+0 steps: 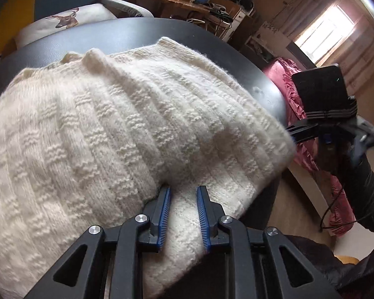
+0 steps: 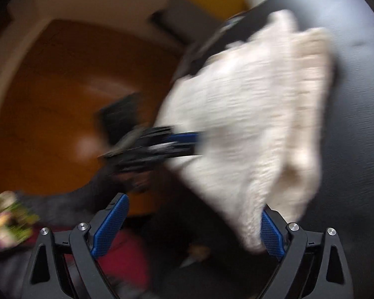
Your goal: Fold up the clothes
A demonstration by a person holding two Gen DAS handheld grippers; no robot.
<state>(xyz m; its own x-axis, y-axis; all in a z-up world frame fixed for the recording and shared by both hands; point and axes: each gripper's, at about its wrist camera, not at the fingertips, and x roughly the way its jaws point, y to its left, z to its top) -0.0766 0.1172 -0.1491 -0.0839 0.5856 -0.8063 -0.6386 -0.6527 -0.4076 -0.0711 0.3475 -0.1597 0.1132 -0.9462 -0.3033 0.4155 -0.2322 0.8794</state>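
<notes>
White knit sweater half folded on the dark table, my left gripper pinching it, my right gripper spread wide.

In the left wrist view my left gripper [image 1: 183, 214] sits at the bottom centre of the frame, its blue pads closed on a thick fold of the cream sweater [image 1: 127, 129], which fills the left and middle of the picture and lies on the black table [image 1: 127, 32]. At the right edge of that frame I see my right gripper [image 1: 293, 132], just beside the sweater's right corner. The right wrist view is blurred: the sweater [image 2: 249, 114] spreads across the upper right on the table [image 2: 356, 124], and my right gripper [image 2: 192, 214] stands open, fingers far apart, the sweater's lower edge against the right pad only.
</notes>
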